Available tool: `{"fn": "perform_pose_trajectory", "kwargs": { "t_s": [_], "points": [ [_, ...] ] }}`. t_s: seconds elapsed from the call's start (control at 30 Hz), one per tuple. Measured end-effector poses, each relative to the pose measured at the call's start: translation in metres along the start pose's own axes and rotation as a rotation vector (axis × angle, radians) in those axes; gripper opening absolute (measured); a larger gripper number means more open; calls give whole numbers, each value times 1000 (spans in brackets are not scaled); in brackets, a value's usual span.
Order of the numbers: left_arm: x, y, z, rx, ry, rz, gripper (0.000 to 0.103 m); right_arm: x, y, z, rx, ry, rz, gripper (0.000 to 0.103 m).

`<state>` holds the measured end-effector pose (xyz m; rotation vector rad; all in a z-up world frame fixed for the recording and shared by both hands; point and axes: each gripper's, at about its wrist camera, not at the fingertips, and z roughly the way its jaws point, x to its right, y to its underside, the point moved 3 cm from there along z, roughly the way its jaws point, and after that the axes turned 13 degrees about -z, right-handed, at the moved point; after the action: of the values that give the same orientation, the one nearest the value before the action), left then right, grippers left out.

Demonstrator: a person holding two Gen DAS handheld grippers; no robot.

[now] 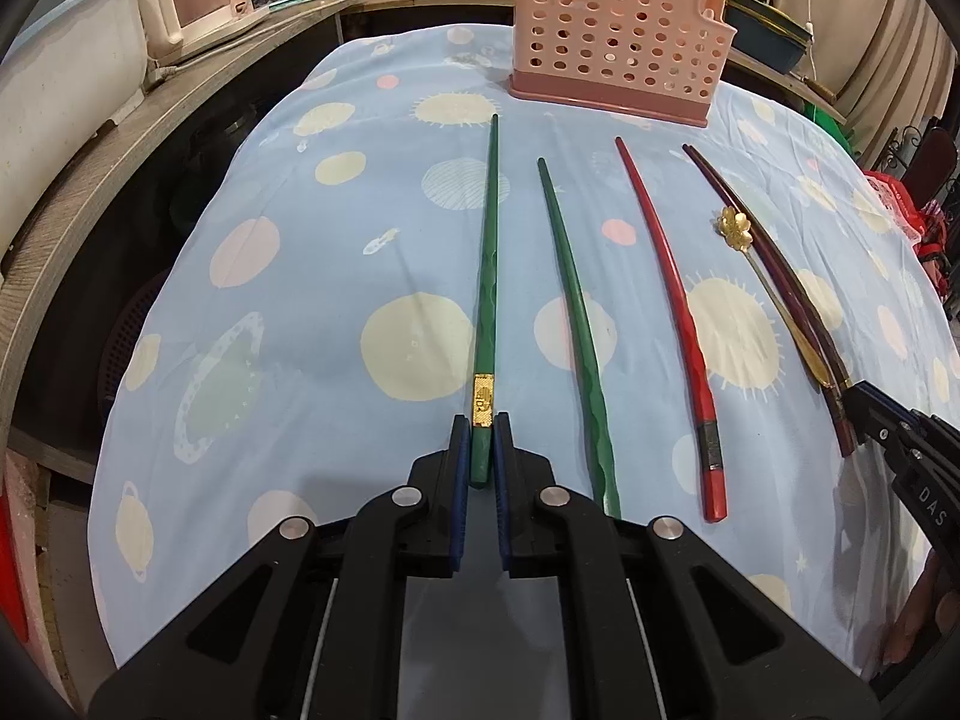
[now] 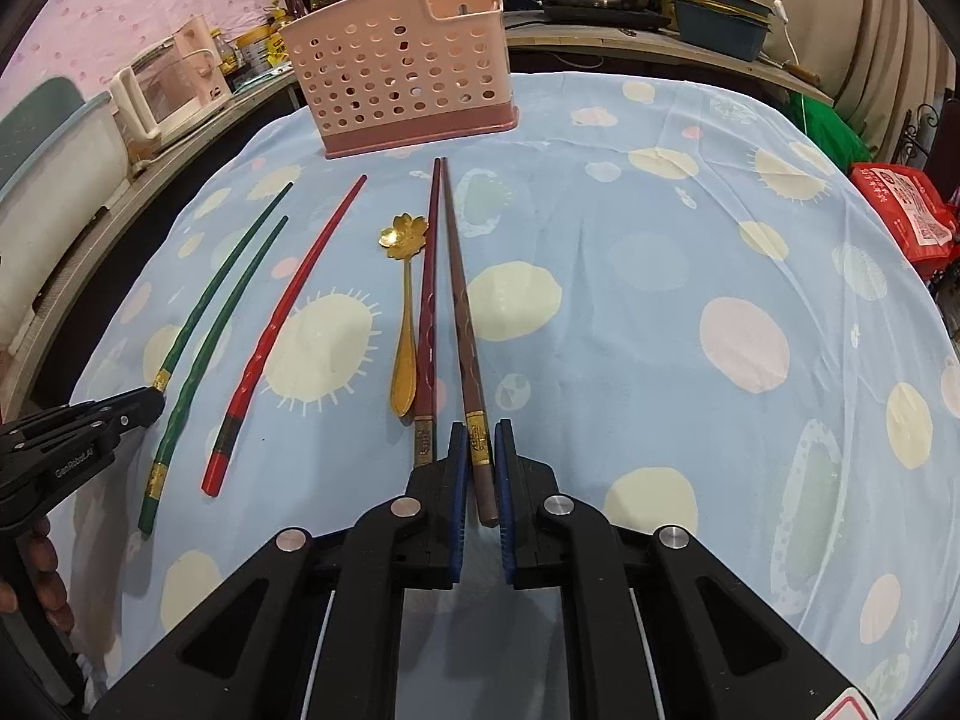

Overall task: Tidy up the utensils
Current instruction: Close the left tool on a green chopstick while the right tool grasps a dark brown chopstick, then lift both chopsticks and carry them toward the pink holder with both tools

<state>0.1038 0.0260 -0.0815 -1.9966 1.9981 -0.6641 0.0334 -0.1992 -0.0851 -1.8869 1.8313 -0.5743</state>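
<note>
Your surface (image 1: 288,300) wears a pale blue cloth with moons and planets, and the pink perforated holder (image 1: 618,30) stands upright at its far edge; take that holder as your landmark. All the utensils lie flat on the cloth on your side of it, their narrow tips pointing toward it. Nearest its left end lies the first green chopstick (image 1: 489,276), with the second green chopstick (image 1: 570,300) just to the right. Next comes the red chopstick (image 1: 666,306), and below the holder's right end lie the two dark maroon chopsticks (image 2: 447,300), close together, with the small gold flower spoon (image 2: 405,312) just beside them. Your left gripper (image 1: 482,450) is nearly closed around the thick end of the first green chopstick. Your right gripper (image 2: 482,456) is likewise nearly closed around the thick end of the right maroon chopstick (image 2: 465,348).
</note>
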Motion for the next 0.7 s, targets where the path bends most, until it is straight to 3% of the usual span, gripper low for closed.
{"fn": "perform_pose_trajectory", "kwargs": {
  "t_s": [0.33,0.7],
  "points": [
    [-1,5,-17,-1,22,-9,7,-2,-1,-30,53,-39,20,7],
    [-3,-1,-68,73,81,-23,7,0,-21,-87,197,-56,37,7]
  ]
}}
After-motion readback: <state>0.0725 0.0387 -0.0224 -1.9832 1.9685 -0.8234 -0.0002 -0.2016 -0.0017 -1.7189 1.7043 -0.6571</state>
